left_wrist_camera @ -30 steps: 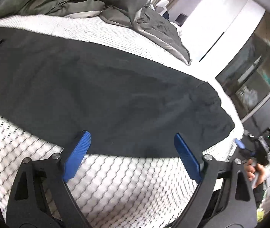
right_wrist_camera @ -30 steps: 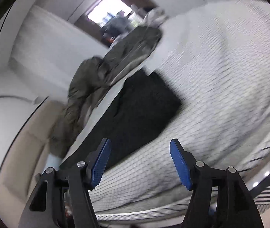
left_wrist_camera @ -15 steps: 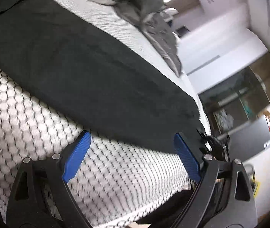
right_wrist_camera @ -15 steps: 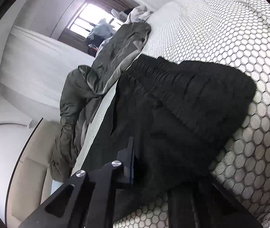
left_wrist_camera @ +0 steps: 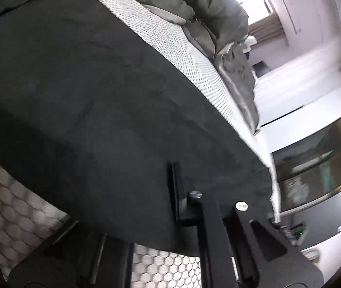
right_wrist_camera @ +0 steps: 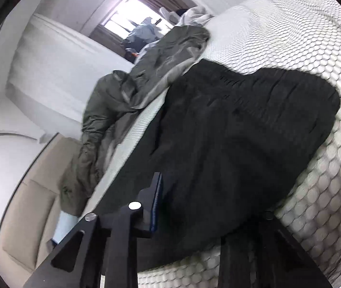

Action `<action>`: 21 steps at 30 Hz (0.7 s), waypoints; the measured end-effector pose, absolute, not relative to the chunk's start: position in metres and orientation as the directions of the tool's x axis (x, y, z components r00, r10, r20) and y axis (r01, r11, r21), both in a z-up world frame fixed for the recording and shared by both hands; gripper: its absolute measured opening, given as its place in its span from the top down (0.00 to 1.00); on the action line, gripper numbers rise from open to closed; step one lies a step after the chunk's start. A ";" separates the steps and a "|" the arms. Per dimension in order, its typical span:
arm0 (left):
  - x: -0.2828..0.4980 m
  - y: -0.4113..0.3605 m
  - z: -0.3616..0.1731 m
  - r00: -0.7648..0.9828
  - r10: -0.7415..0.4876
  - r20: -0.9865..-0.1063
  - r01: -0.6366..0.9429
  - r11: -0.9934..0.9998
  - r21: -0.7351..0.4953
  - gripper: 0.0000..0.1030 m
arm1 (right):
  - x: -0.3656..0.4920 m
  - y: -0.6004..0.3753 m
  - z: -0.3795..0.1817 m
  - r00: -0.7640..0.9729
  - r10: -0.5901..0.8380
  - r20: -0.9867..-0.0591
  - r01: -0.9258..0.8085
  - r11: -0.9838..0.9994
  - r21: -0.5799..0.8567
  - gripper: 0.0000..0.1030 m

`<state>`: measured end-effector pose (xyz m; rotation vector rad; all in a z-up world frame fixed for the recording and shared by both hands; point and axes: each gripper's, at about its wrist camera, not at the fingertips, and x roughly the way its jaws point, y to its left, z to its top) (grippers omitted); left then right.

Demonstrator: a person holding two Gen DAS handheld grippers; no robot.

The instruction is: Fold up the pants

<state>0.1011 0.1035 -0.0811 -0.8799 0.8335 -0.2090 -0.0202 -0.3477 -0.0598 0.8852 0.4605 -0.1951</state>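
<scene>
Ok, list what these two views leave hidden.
- Left wrist view: the left gripper has just closed; its lower finger is under the pants.
- Right wrist view: one finger of the right gripper is behind the cloth.
- Both views: the full pants outline is cut off by frame edges.

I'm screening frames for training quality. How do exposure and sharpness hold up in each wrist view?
Left wrist: black pants read as near-featureless dark, room at right blurred. Right wrist: window blown out, waistband gathers visible, mattress pattern softened at the rim.
</scene>
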 end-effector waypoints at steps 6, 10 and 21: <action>0.086 0.122 -0.085 0.686 -0.469 -0.556 -0.154 0.654 -0.741 0.93 | -0.041 -0.377 -0.075 0.906 0.007 -0.423 0.365 0.493 0.790 0.93; 0.084 0.119 -0.083 0.691 -0.441 -0.573 -0.156 0.683 -0.714 0.93 | -0.043 -0.373 -0.071 0.900 0.000 -0.435 0.377 0.501 0.779 0.88; 0.084 0.107 -0.073 0.678 -0.429 -0.598 -0.140 0.722 -0.677 0.88 | -0.061 -0.387 -0.077 0.924 0.023 -0.381 0.337 0.420 0.842 0.85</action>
